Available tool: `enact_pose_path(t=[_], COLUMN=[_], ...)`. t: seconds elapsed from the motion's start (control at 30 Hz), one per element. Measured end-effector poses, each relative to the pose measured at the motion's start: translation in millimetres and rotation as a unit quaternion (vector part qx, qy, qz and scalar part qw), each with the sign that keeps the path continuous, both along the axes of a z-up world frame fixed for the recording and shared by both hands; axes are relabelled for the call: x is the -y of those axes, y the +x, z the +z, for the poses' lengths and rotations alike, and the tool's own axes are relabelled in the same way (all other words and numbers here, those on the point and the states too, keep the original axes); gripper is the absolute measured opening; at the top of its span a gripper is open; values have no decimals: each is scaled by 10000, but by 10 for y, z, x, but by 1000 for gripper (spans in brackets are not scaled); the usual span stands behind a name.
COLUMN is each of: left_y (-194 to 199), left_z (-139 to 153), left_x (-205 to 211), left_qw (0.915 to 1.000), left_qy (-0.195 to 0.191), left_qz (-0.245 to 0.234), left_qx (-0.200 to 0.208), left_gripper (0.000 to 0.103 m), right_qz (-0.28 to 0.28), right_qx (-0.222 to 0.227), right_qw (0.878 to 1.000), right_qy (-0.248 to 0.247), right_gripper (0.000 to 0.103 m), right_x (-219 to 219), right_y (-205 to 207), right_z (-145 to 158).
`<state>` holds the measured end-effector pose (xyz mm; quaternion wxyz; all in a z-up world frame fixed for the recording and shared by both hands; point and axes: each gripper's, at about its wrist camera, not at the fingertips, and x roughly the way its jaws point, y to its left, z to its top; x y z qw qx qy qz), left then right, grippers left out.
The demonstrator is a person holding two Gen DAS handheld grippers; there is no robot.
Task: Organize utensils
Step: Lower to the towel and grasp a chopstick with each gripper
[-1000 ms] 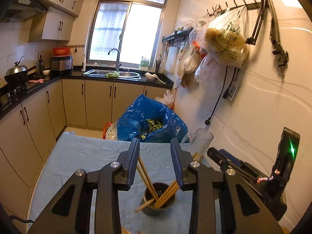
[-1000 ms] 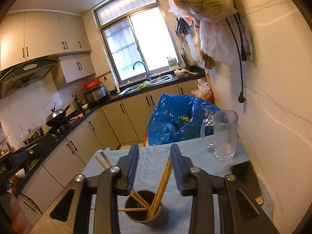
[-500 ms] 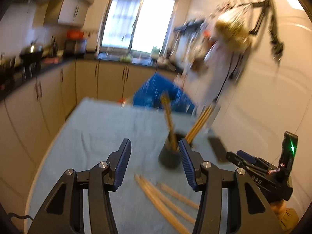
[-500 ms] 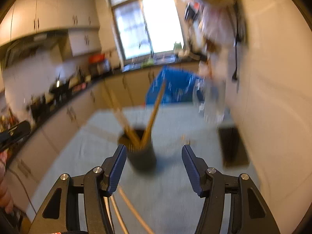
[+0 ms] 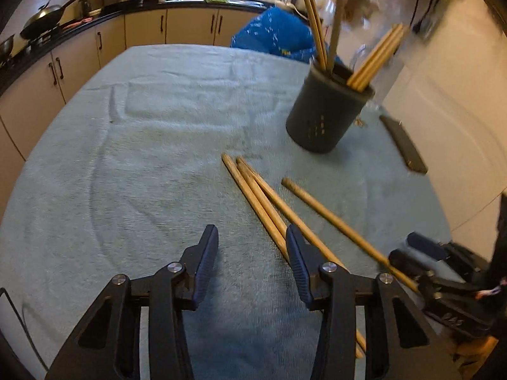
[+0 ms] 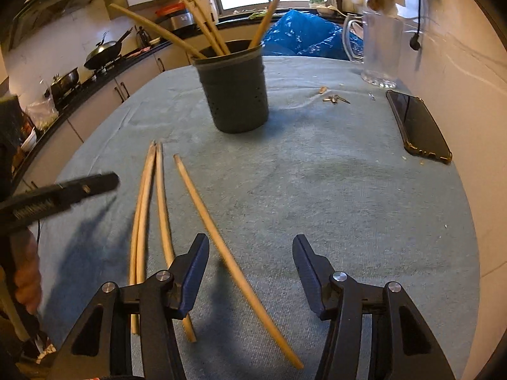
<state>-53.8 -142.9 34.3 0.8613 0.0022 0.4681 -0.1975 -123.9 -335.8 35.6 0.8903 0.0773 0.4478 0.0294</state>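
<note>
Left wrist view, left gripper (image 5: 252, 255): being narrowed, nothing being held above the desk (image 5: 142, 158).
Right gripper (image 6: 250, 262): being narrowed, one chopstick (image 6: 221, 247) lying between, ungripped.

Desk cover: we see a pale blue-green towel (image 6: 332, 190) spread over the desk.
Phone: a dark phone (image 6: 416, 126) lies flat near the wall side.
Pitcher: a clear pitcher (image 6: 380, 50) stands upright beyond the phone.
Bag: a blue bag (image 6: 304, 33) sits past the far edge.
Wok: we note a wok (image 6: 104, 52) on the stove.
</note>
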Motion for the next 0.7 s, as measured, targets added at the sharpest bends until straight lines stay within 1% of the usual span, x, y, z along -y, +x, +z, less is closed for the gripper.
enact_pose_path(t=[0.03,0.1,0.13,0.17,0.2,0.27,0.47,0.57,0.7], left_y=[9,30,44,36,31,29,82,92,14], left_z=[-33,-119,-159,-156,-155,-144,-135,-145,-192], left_x=[45,151,193,210,245,298,396,408,401], left_qw=[10000,9995,9991,9989,9981,9972,9961,9958,9914], left_qy=[90,305,409,434,563,660,783,813,1171], left_qz=[-29,-78,-96,-96,-112,-191,-230,-265,-367], left_qx=[-1,9,22,141,216,286,327,326,445], left_gripper=[39,30,29,27,25,19,15,13,13], right_qz=[-17,-28,-29,-28,-24,-21,148,284,486], right_qx=[7,14,10,8,8,0,-34,-25,-54], right_qw=[10000,10000,10000,10000,10000,10000,9998,9989,9959], right_qy=[21,36,35,37,39,20,-157,-372,-763], right_gripper=[59,59,59,59,59,59,59,59,59], right_x=[17,42,14,10,19,-7,-76,-168,-309], right_y=[-6,-3,-7,0,1,12,67,91,105], right_z=[-2,-18,-14,-20,-31,-28,-66,-69,-91])
